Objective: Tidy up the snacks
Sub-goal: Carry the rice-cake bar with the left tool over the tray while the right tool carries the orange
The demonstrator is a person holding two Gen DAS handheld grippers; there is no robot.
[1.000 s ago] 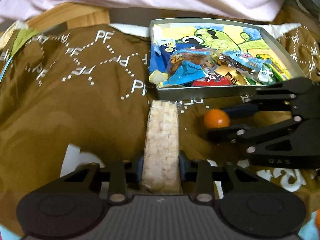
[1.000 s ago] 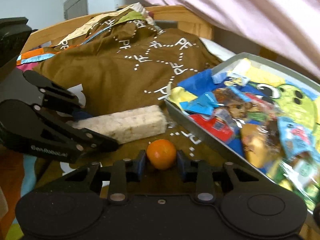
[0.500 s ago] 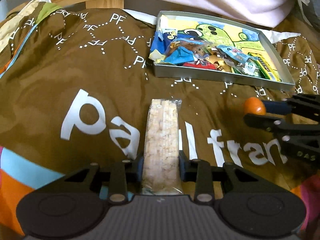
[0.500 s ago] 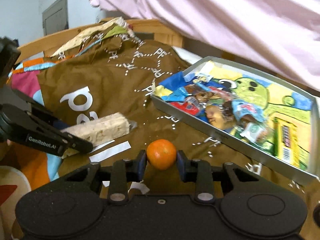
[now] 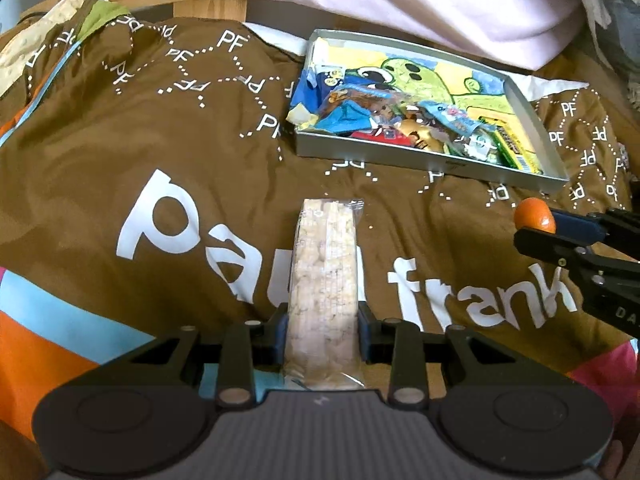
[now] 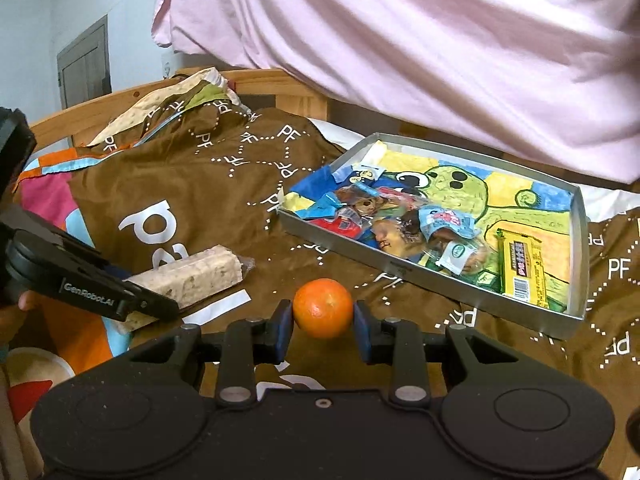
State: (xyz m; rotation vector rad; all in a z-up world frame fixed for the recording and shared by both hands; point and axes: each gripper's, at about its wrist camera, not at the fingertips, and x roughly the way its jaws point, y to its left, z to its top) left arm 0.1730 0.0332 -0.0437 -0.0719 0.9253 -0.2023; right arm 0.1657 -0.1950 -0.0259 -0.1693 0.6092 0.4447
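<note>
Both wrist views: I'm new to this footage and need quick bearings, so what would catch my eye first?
The right tool grips a small round orange fruit, while the left tool clamps a long pale puffed-rice bar in clear wrap. Beyond both, a shallow grey metal tray with a green cartoon creature on its floor sits on a brown printed blanket, colourful snack packets piled in its near-left corner.
</note>
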